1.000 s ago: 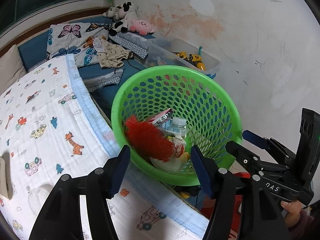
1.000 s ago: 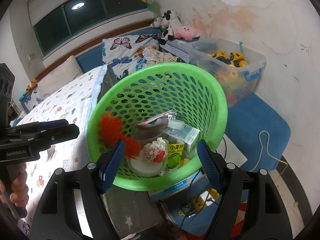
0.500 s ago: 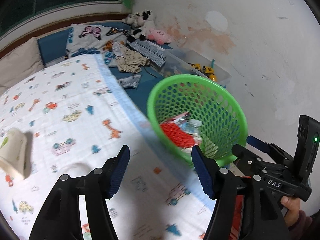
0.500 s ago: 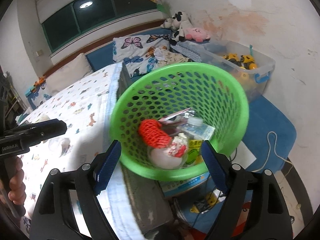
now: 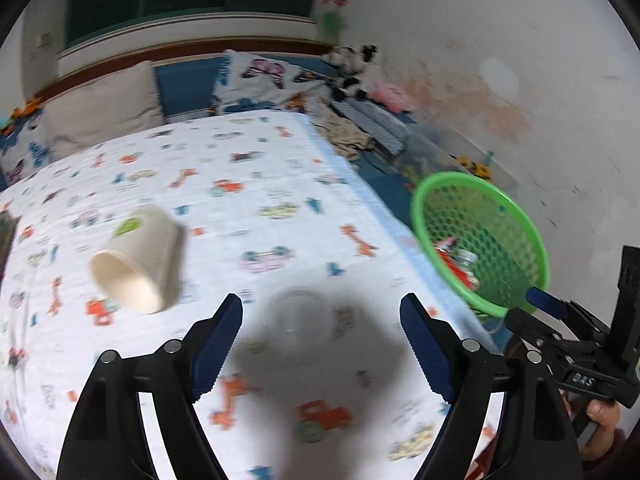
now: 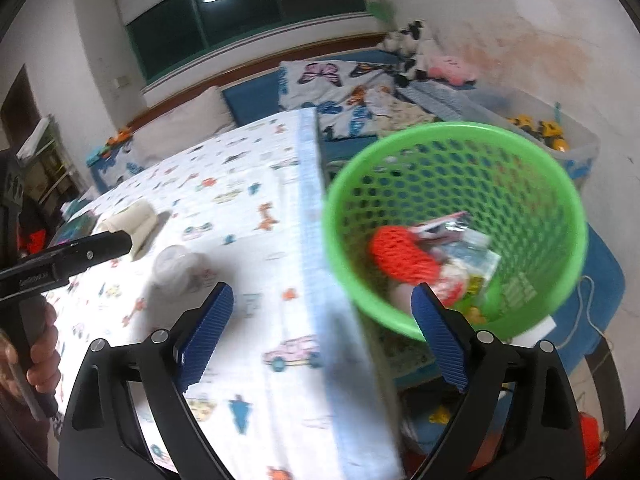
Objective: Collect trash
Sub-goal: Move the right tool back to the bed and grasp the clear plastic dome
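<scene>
White quilted bedding (image 5: 280, 184) printed with small cars and giraffes covers a bed that fills most of both wrist views, with a dark window, butterfly-print pillows (image 5: 264, 80) and plush toys (image 5: 356, 68) along the far wall. On this bedding a cream paper cup (image 5: 138, 260) lies on its side, its open mouth turned toward the left camera. Near it, closer to the camera, sits a clear plastic lid or cup (image 5: 302, 316), blurred and partly in shadow, so its exact form cannot be told; in the right view it shows as a pale translucent round shape (image 6: 178, 264) near the paper cup (image 6: 132, 220).

Beyond the bed's blue-trimmed edge stands a round green perforated plastic basket (image 6: 560, 200), holding a red mesh net (image 6: 400, 252), crumpled wrappers and a small carton. In the left view the basket (image 5: 520, 216) sits at the right, off the bed's edge.

The left gripper (image 5: 322, 344) hovers over the bedding with its blue-padded jaws spread wide and nothing between them; the clear lid lies just ahead of the gap. The right gripper (image 6: 322, 332) is likewise spread wide and empty, poised over the bed's edge with the basket just beyond its right finger.
</scene>
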Tool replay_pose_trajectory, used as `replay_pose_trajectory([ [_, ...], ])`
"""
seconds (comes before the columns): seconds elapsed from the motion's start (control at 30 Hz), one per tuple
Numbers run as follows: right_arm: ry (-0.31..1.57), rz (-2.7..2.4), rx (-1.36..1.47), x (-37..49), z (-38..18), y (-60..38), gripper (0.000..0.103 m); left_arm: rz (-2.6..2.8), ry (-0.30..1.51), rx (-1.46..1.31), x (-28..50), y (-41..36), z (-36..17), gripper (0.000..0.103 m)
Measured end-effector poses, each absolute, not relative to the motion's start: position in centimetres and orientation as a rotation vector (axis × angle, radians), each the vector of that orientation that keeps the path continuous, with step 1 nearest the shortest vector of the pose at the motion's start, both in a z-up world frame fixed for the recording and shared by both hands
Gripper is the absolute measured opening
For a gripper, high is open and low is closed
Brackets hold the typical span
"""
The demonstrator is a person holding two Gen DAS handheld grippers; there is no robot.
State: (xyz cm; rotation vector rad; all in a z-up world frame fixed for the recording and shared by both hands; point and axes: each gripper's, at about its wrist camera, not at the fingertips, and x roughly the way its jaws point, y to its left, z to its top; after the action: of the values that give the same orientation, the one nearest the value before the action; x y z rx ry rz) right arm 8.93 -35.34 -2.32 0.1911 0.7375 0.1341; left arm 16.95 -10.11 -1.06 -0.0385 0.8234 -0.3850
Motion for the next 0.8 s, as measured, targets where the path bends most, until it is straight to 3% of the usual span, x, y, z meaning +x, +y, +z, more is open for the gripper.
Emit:
replay_pose_trajectory([
  [0.2,0.757,0.212,0.16,10.2,-2.7,-31.2,0.091,-0.277,0.801,-0.068,17.1,-5.5,-1.1,0.087],
  [0.8,0.842,0.351,0.048,14.9,-5.6,-21.4,0.091,-0.123,0.829,-0.155,18.3,2.4,-2.8,0.091],
])
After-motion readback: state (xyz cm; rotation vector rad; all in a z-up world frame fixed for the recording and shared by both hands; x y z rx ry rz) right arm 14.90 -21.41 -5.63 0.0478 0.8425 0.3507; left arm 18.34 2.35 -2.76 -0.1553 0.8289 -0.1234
